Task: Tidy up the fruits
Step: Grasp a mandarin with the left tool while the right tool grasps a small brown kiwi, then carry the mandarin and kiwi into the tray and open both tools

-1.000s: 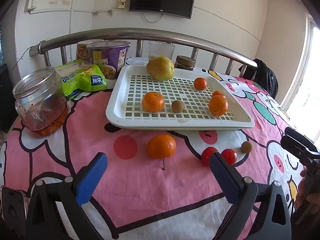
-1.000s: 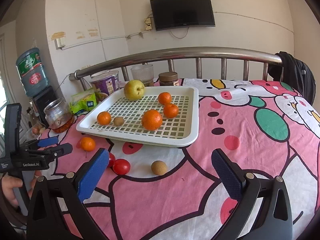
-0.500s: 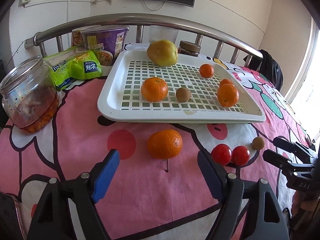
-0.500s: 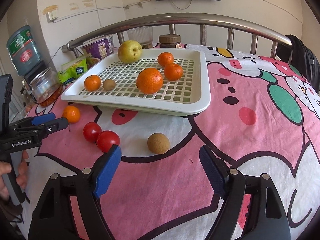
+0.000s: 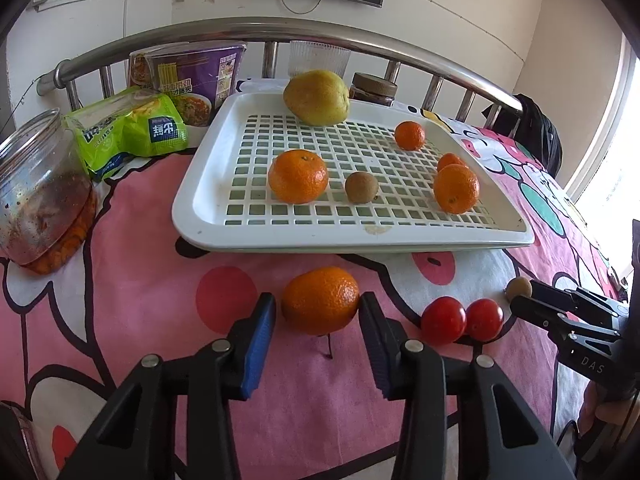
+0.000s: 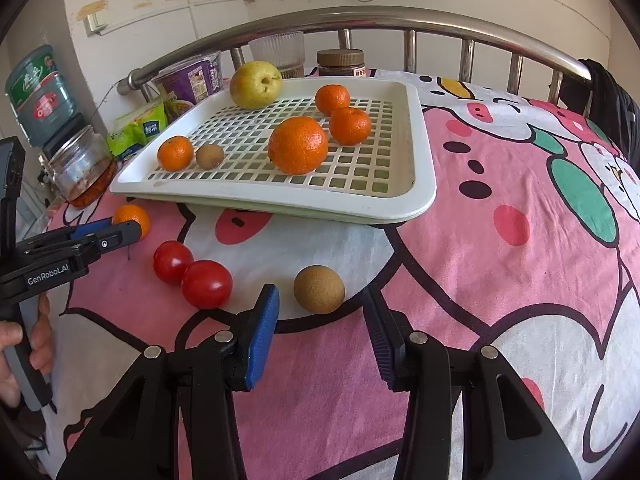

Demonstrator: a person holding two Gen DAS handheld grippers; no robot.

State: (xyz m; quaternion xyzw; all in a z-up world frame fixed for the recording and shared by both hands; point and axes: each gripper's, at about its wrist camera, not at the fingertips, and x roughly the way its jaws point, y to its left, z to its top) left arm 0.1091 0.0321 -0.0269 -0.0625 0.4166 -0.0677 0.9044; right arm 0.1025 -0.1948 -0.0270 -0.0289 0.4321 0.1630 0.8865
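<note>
Both tongs have come down and forward toward the loose fruit on the pink cartoon-print worktop (image 5: 132, 216), and their jaws have just been closing from wide to narrow, each with one fruit now between them. That looks like the start of two pickups at once, so the loose pieces can join the fruit already in the white slotted tray (image 5: 200, 216). The left tongs (image 5: 318, 320) bracket the loose orange (image 5: 320, 300), which sits on the cloth just in front of the tray's near rim; the right pad seems to touch its skin, while a thin gap shows at the blue left pad, so the grip does not look finished. The right tongs (image 6: 320, 312) stand either side of the small brown fruit (image 6: 319, 289), clear gaps on both sides, touching nothing. The two red tomatoes (image 6: 192, 274) lie side by side on the cloth between the two targets, untouched. Five round fruits and a pear (image 5: 316, 98) already rest in the tray.
</note>
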